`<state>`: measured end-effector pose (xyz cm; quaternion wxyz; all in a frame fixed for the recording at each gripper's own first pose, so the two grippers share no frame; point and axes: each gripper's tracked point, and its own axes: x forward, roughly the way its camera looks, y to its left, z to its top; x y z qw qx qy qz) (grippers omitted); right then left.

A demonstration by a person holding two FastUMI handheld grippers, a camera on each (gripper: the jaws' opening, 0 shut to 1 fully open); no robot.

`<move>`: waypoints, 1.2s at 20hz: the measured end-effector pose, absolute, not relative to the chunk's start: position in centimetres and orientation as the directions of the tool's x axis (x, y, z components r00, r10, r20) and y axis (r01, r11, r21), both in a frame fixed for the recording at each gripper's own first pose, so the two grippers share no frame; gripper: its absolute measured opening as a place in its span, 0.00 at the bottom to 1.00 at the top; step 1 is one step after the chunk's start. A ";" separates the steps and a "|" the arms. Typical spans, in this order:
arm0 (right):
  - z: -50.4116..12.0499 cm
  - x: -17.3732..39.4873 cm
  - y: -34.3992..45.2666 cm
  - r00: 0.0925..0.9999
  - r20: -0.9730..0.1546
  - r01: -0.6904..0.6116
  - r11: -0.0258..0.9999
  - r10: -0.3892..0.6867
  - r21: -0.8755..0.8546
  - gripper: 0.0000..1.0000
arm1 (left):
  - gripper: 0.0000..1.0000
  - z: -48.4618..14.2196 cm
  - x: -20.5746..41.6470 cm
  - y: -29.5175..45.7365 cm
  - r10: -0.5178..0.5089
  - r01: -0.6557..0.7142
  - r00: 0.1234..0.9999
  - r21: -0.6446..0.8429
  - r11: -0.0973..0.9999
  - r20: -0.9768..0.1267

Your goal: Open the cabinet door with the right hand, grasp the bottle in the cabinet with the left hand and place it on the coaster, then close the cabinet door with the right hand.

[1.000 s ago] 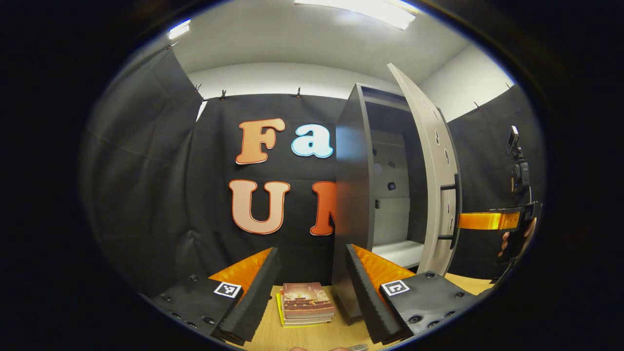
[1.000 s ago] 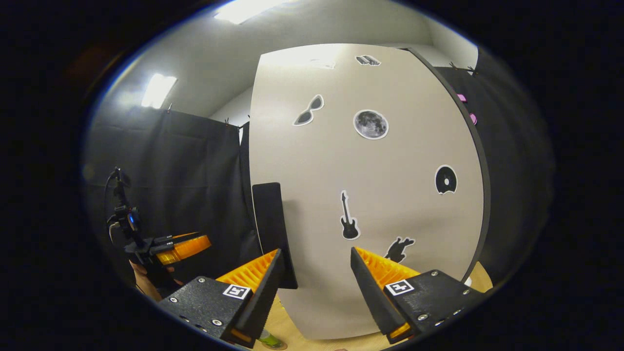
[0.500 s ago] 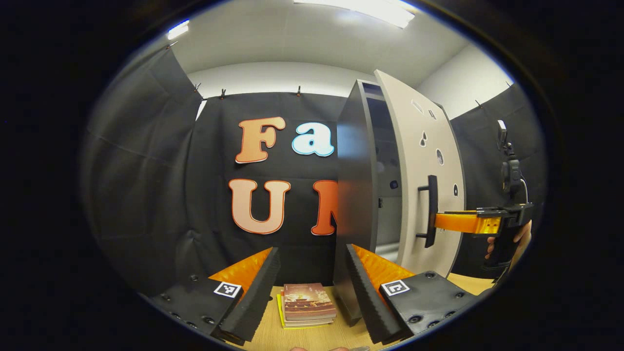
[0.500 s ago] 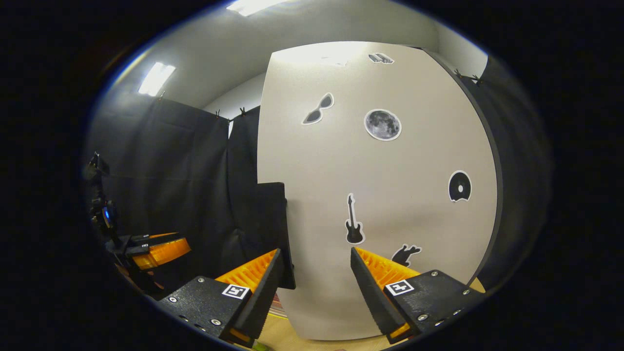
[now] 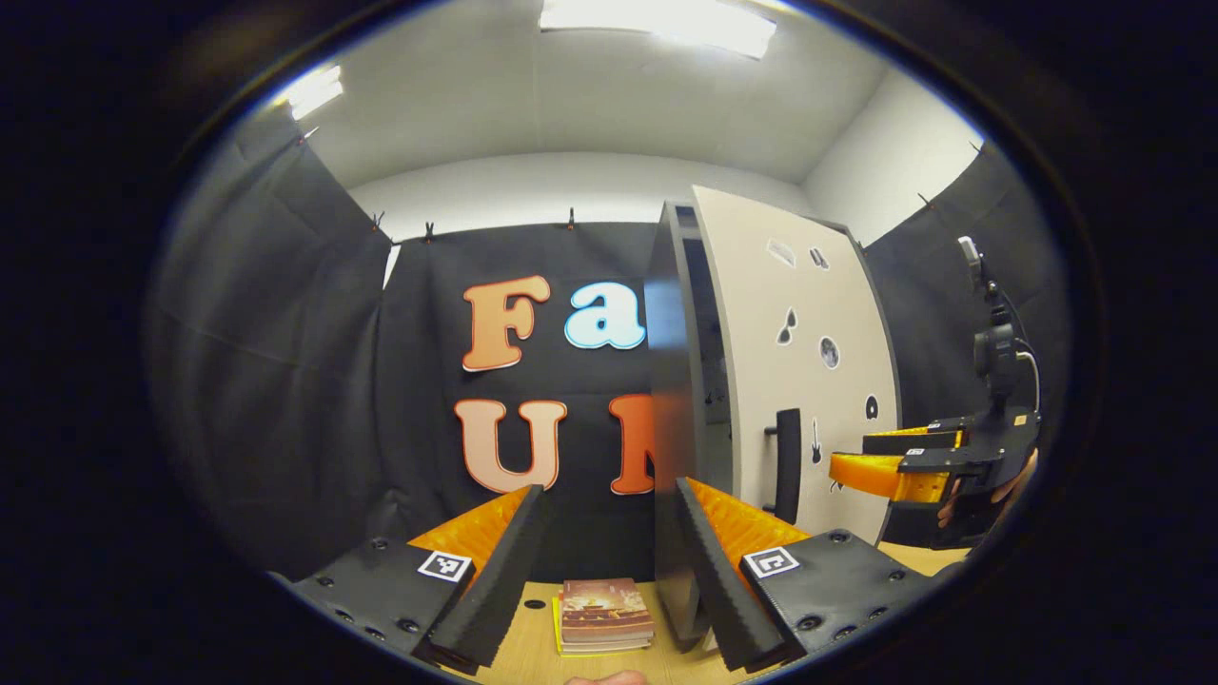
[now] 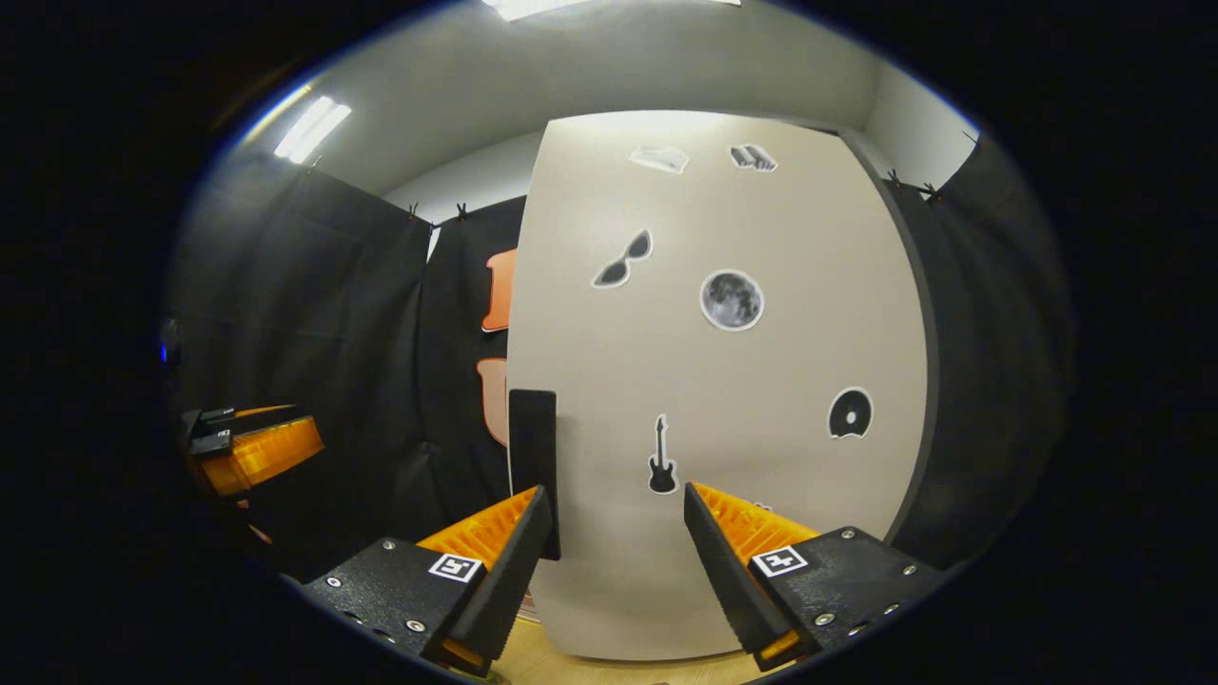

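Note:
The tall cabinet (image 5: pixel 671 381) stands on the wooden table with its beige, sticker-covered door (image 5: pixel 790 381) almost shut; a narrow dark gap stays at its left edge. The door's black handle (image 5: pixel 786 466) is on the left part of the door. In the right gripper view the door (image 6: pixel 723 381) faces me squarely, and the handle (image 6: pixel 533 466) sits just above my left finger. My right gripper (image 6: pixel 614 561) is open and holds nothing; its orange fingers (image 5: pixel 861 471) point at the door from close by. My left gripper (image 5: pixel 609 571) is open over the table.
A small stack of books (image 5: pixel 606 614) lies on the table (image 5: pixel 533 647) in front of the left gripper, just left of the cabinet's base. The left gripper (image 6: pixel 252 452) appears far to the left in the right gripper view. Black cloth walls surround the booth.
The door has swung from wide open to nearly shut, with the right gripper following it. The left gripper has drawn back a little and tilted upward.

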<state>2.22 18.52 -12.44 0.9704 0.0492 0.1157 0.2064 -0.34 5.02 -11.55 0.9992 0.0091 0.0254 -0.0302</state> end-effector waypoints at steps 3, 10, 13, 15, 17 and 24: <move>-8.7 -1.1 14.2 0.912 -0.174 -0.355 0.927 0.372 0.122 0.88 | 0.88 -8.5 -1.7 3.2 -0.058 0.058 0.998 0.008 0.998 -0.001; -2.8 -6.9 5.0 0.961 -0.141 -0.238 0.971 0.239 0.022 0.88 | 0.88 -4.0 -5.5 0.5 -0.048 0.047 0.998 0.030 0.998 0.040; -1.9 -9.0 1.6 0.970 -0.149 -0.195 0.981 0.190 -0.019 0.90 | 0.89 -3.2 -6.5 0.7 -0.034 0.031 0.999 0.074 0.997 0.038; -1.2 -9.9 -0.3 0.978 -0.136 -0.163 0.986 0.156 -0.040 0.92 | 0.89 -2.5 -6.5 1.3 -0.016 0.011 0.998 0.095 0.995 0.053; -0.3 -11.3 -1.1 0.981 -0.114 -0.163 0.986 0.158 -0.039 0.93 | 0.90 -1.9 -7.2 2.7 0.013 -0.020 0.998 0.111 0.994 0.065; 1.4 -12.1 -1.2 0.989 -0.046 -0.143 0.988 0.140 -0.062 0.93 | 0.89 -0.4 -6.6 4.4 0.054 -0.060 0.997 0.094 0.994 0.060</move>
